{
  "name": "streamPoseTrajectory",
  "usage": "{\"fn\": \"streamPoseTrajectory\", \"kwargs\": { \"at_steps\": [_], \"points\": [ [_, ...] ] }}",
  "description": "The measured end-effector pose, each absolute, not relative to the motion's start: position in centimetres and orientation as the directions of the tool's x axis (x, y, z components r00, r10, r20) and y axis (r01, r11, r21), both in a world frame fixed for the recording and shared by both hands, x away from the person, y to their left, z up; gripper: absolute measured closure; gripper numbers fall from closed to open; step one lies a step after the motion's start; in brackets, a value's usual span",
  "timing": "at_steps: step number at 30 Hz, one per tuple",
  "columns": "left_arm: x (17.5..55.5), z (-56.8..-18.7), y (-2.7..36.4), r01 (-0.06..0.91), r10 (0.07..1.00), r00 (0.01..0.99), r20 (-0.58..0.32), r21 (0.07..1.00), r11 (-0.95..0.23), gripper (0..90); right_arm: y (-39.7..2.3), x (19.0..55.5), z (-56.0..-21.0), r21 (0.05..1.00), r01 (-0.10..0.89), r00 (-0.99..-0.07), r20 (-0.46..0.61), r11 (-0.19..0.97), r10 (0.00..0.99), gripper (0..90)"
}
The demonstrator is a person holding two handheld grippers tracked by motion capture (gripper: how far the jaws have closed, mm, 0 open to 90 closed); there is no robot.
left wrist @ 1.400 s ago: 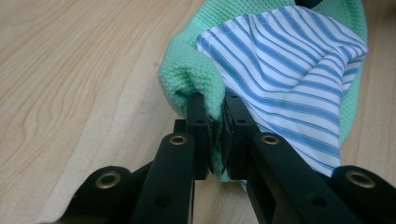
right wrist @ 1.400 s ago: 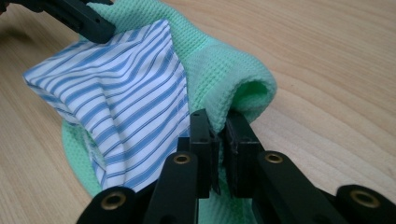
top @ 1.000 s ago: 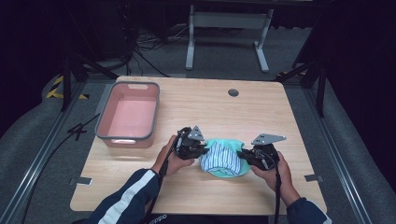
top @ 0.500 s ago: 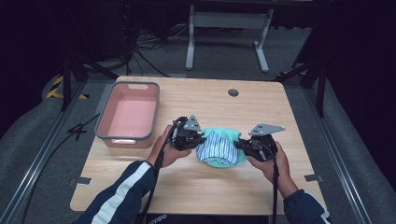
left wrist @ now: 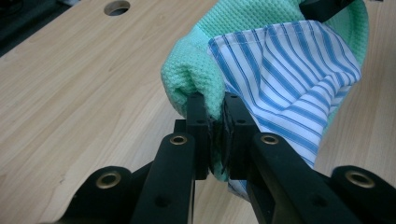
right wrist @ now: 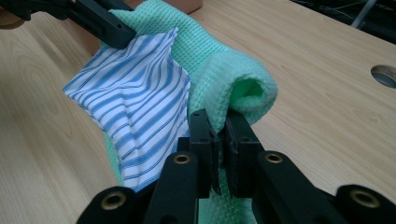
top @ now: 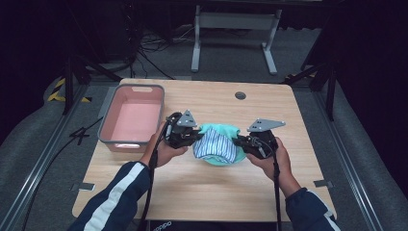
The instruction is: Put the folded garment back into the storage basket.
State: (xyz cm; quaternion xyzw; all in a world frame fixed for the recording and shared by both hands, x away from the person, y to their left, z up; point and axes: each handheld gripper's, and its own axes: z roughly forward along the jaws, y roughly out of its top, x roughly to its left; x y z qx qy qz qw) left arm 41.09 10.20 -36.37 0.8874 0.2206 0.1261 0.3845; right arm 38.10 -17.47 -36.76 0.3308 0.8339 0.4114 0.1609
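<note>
A mint-green waffle cloth (top: 220, 131) with a blue-and-white striped cloth (top: 215, 147) lying against it hangs between my two grippers, just above the middle of the wooden table (top: 202, 187). My left gripper (top: 194, 136) is shut on the left edge of the green cloth (left wrist: 196, 70); the striped cloth (left wrist: 289, 74) drapes to its right. My right gripper (top: 239, 140) is shut on the right edge of the green cloth (right wrist: 233, 79), with the striped cloth (right wrist: 135, 107) beside it. The left gripper (right wrist: 105, 21) reaches in at the top left of the right gripper view.
A pink tub (top: 132, 117) with a grey rim stands empty at the table's left. A round cable hole (top: 240, 95) sits near the far edge. Bare wood lies in front of and behind the cloths.
Both grippers have risen and moved slightly away from the person, lifting the bundled cloths off the table between them.
</note>
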Motion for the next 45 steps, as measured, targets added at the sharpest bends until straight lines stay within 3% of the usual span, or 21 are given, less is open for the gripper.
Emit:
{"fn": "streamPoseTrajectory", "kwargs": {
  "at_steps": [45],
  "points": [
    [41.1,-32.3,20.0,0.350,0.630,0.769,0.107,0.755,-0.555,83.3,-7.5,41.3,-33.0,0.820,0.331,-0.807,-0.011,0.467,0.591,83.0]
  ]
}}
